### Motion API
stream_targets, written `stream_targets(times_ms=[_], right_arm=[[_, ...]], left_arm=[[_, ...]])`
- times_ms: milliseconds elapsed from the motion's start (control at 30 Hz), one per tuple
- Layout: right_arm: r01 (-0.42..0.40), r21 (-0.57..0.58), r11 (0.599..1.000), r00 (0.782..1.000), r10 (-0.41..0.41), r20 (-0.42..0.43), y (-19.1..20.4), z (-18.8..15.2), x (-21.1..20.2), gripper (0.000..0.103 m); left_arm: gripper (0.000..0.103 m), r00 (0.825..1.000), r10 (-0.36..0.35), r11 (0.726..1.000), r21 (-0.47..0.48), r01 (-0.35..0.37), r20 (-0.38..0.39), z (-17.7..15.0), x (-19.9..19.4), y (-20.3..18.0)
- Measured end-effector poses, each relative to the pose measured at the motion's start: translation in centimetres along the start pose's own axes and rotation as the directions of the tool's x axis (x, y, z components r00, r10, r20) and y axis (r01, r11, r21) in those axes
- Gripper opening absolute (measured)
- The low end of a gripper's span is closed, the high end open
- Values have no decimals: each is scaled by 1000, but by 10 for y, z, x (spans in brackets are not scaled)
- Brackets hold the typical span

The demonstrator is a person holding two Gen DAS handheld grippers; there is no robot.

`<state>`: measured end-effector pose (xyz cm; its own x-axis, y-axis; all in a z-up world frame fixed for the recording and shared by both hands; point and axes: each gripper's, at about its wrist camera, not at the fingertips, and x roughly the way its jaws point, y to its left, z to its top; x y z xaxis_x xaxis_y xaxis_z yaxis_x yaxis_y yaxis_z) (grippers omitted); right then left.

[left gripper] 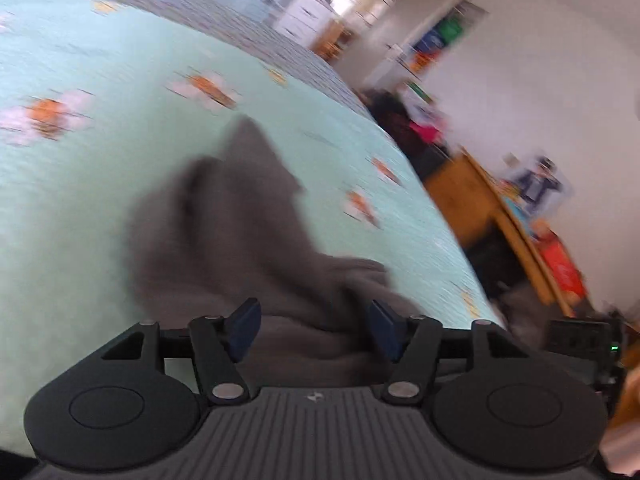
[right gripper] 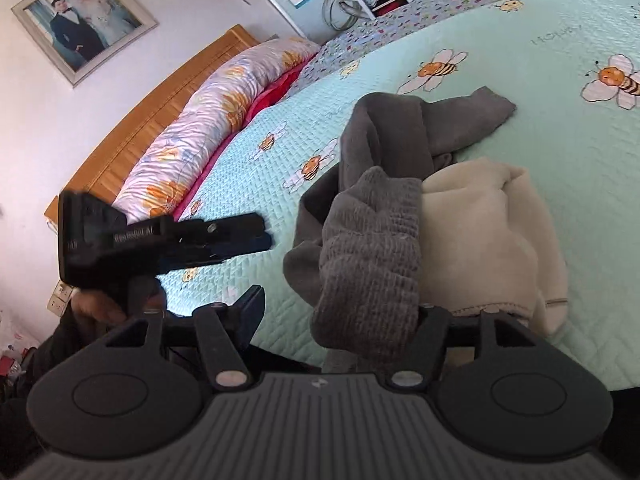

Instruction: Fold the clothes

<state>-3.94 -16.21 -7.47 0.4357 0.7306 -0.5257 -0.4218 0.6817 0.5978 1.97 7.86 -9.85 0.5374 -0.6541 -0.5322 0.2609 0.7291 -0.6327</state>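
With both the left gripper (left gripper: 314, 330) and right gripper (right gripper: 332, 320) jaws apart, spread the bunched grey garment (right gripper: 384, 184) flat on the bedspread (right gripper: 520, 92) before creasing

A wide bed (right gripper: 540, 92) carries everything, spread with a mint-green quilted cover (left gripper: 80, 184) printed with cartoon bees. Near its middle a grey garment (right gripper: 404, 140) lies crumpled in a heap, one end stretched flat toward the far right. Touching it on the right sits a cream fleece garment (right gripper: 480, 232), bunched up. Along the far left edge, against the wooden headboard (right gripper: 160, 112), lies a long floral pillow (right gripper: 208, 120) over a red one.
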Motion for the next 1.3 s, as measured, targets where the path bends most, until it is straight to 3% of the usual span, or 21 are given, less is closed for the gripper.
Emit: stream_targets(times_ms=[167, 233, 300, 433, 533, 567, 633, 700, 767, 833, 900, 1033, 1133, 1200, 1267, 1300], right_arm=[[35, -94, 995, 999, -36, -11, 18, -9, 2, 66], [46, -123, 991, 999, -48, -12, 21, -12, 0, 65], [75, -140, 987, 997, -78, -13, 22, -15, -2, 65], [71, -134, 988, 997, -67, 37, 13, -15, -28, 64], [33, -54, 998, 989, -25, 144, -6, -9, -61, 69], [56, -13, 998, 981, -53, 187, -15, -6, -68, 74], [114, 76, 991, 960, -130, 249, -32, -1, -76, 76], [136, 143, 980, 954, -169, 249, -47, 2, -70, 76], [121, 219, 968, 964, -168, 208, -61, 3, -50, 76], [59, 276, 959, 982, -106, 156, -67, 5, -22, 76], [5, 285, 958, 994, -37, 106, -58, 9, 11, 76], [-30, 216, 976, 999, 32, -7, -20, 13, 69, 76], [-89, 141, 986, 988, 105, -111, 19, 9, 106, 76], [-109, 34, 994, 982, 113, -151, 48, 4, 124, 76], [-84, -70, 994, 982, 71, -174, 71, 3, 139, 74], [-83, -68, 994, 981, 69, -182, 74, 5, 142, 75]], left_arm=[[69, 980, -102, 990, -117, 83, -169, 1, 71, -23], [63, 971, -120, 985, -149, 90, -206, 0, 92, -27], [17, 980, -84, 989, -132, 60, -180, -4, 91, -28], [10, 996, -44, 986, -164, 30, -82, -5, 51, -8], [10, 1000, -14, 981, -194, 14, 5, -4, 4, 16], [10, 999, 2, 980, -200, 5, 35, -6, -14, 25], [11, 993, 78, 970, -237, -54, 94, -7, -48, 43], [13, 976, 167, 944, -307, -119, 138, -12, -77, 67], [14, 957, 246, 906, -388, -170, 156, -18, -99, 91], [14, 942, 302, 879, -426, -215, 147, -27, -110, 105], [14, 942, 304, 873, -438, -215, 143, -33, -118, 112], [20, 944, 293, 867, -457, -197, 150, -43, -130, 120], [21, 941, 301, 862, -466, -201, 151, -48, -136, 121], [21, 940, 304, 861, -468, -201, 153, -51, -137, 120], [21, 934, 319, 858, -468, -212, 161, -54, -140, 122], [21, 931, 324, 853, -477, -211, 166, -55, -142, 125]])
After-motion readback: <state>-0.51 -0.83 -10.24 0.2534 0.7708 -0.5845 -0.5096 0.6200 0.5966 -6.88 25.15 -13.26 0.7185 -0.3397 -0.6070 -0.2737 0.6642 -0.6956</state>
